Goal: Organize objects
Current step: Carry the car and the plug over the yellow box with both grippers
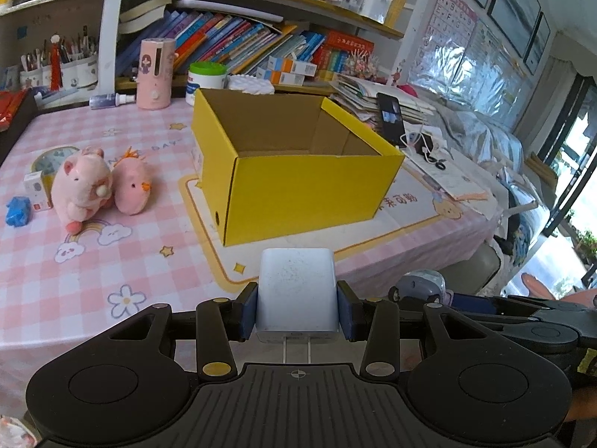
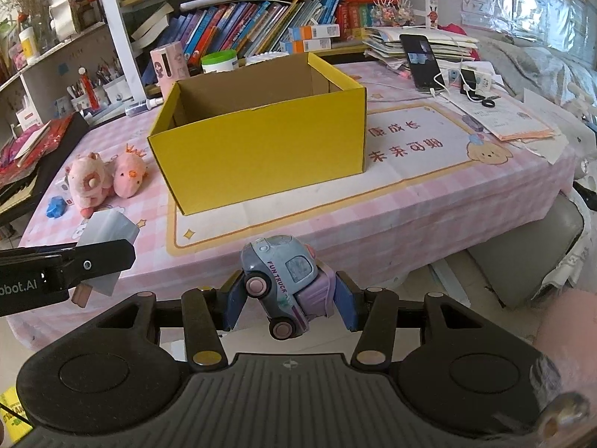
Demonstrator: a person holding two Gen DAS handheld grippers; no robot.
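Observation:
An open yellow cardboard box [image 1: 309,194] [image 2: 261,149] stands on the pink checked table; its inside looks empty as far as I see. My left gripper [image 1: 297,311] is shut on a white charger block [image 1: 296,291], held at the table's near edge in front of the box; the block also shows in the right wrist view [image 2: 106,233]. My right gripper [image 2: 287,298] is shut on a small blue and purple toy truck [image 2: 281,283], tilted, off the table's near edge. Two pink plush toys [image 1: 100,186] [image 2: 106,179] lie left of the box.
A small blue object [image 1: 16,211] and a small white box [image 1: 37,190] lie at the far left. A pink canister [image 1: 155,74], a white tub [image 1: 207,78] and bookshelves stand behind the box. A phone [image 2: 421,61], cables and papers lie to the right.

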